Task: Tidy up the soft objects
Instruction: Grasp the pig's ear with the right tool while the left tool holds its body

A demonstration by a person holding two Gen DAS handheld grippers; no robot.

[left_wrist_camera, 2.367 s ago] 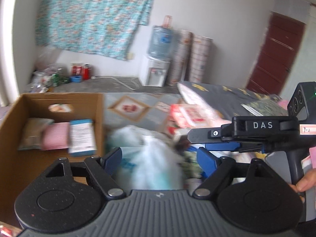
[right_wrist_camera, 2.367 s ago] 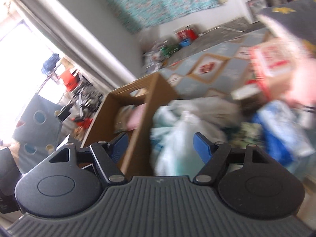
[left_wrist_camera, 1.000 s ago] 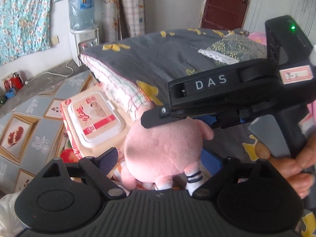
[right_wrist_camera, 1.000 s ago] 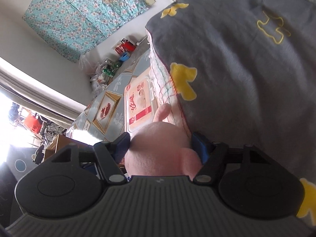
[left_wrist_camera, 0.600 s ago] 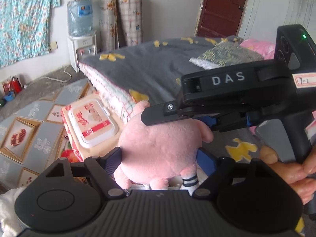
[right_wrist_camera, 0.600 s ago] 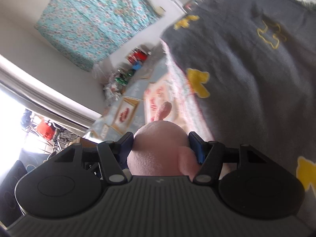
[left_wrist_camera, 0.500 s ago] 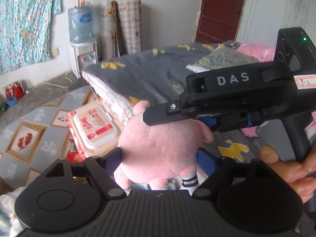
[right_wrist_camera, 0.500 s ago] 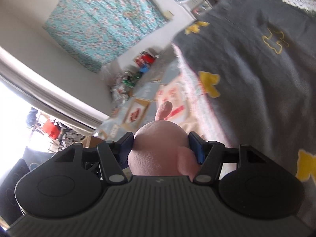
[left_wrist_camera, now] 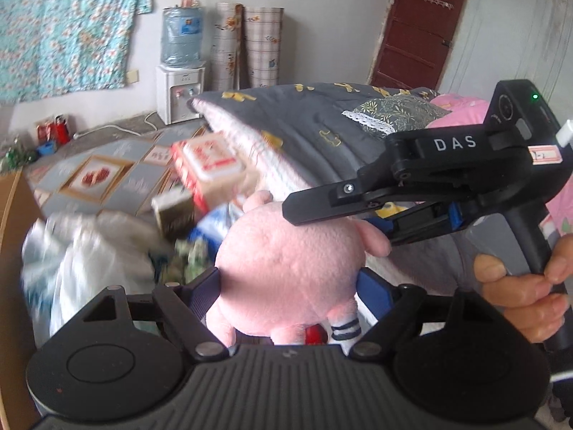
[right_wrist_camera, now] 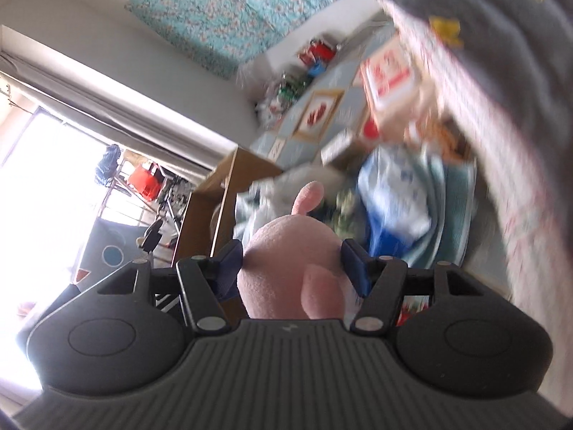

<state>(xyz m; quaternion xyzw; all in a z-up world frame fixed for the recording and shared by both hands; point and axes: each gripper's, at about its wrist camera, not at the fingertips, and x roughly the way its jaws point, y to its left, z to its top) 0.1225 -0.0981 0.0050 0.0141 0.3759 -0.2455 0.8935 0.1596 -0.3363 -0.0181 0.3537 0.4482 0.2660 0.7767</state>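
A pink plush toy (left_wrist_camera: pixel 286 265) with stubby limbs and a striped sock hangs in the air, held by both grippers. My left gripper (left_wrist_camera: pixel 290 286) has its blue pads pressed on the toy's two flanks. Reaching in from the right, my right gripper (left_wrist_camera: pixel 333 222) clamps the toy's upper part, with a hand (left_wrist_camera: pixel 519 286) on its handle. In the right wrist view the plush toy (right_wrist_camera: pixel 290 265) fills the gap of the right gripper (right_wrist_camera: pixel 292 261), one ear sticking up. Below lies a blurred pile of soft packs and plastic bags (left_wrist_camera: pixel 89 251).
A cardboard box (right_wrist_camera: pixel 222 186) stands left of the pile; its edge (left_wrist_camera: pixel 10 215) shows at far left. A wet-wipes pack (left_wrist_camera: pixel 211 161) lies on the patterned floor mat. A grey quilt (left_wrist_camera: pixel 304 125) covers the bed on the right. A water dispenser (left_wrist_camera: pixel 181 79) stands by the back wall.
Both grippers have carried the plush toy up and leftward, away from the bed. The pile of bags and the box edge have come into view beneath it.
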